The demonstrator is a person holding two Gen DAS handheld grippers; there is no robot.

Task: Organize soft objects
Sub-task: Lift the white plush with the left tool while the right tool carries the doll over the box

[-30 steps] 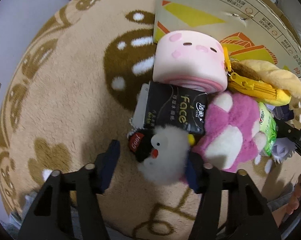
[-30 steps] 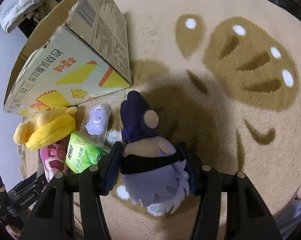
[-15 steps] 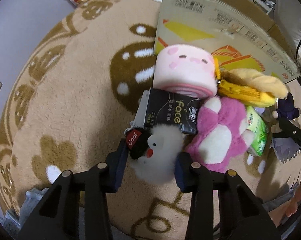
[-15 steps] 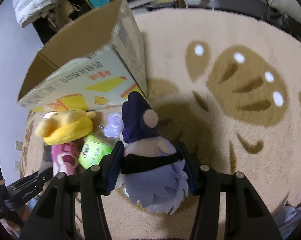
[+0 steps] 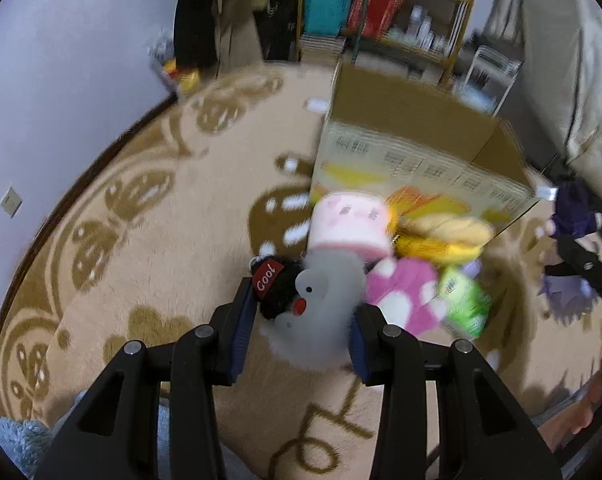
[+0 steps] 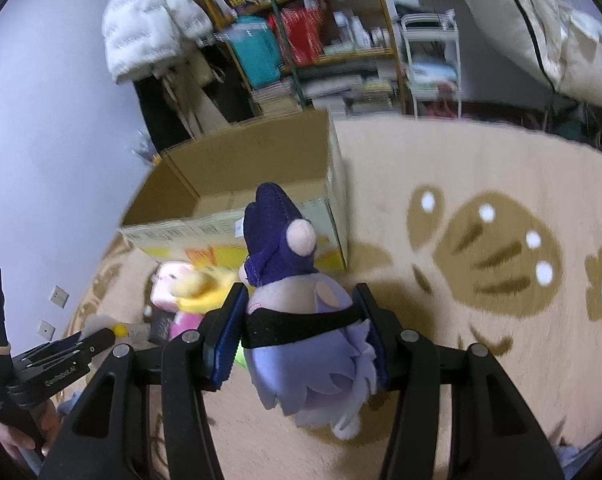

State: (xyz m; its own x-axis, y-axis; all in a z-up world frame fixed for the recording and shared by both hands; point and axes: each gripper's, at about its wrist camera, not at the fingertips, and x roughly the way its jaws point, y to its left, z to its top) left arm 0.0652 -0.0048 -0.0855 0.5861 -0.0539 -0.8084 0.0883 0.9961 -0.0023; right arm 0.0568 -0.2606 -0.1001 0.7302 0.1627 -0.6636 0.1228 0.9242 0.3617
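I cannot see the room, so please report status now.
Left tongs shut on white bird toy. Right tongs shut on purple doll. Cardboard box open ahead; nothing blocking.

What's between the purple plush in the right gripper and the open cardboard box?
Nothing visible blocks it. The right gripper holds the purple plush above the rug, and the cardboard box lies straight ahead with its top open. The other toys sit low against its front wall, left of the path.
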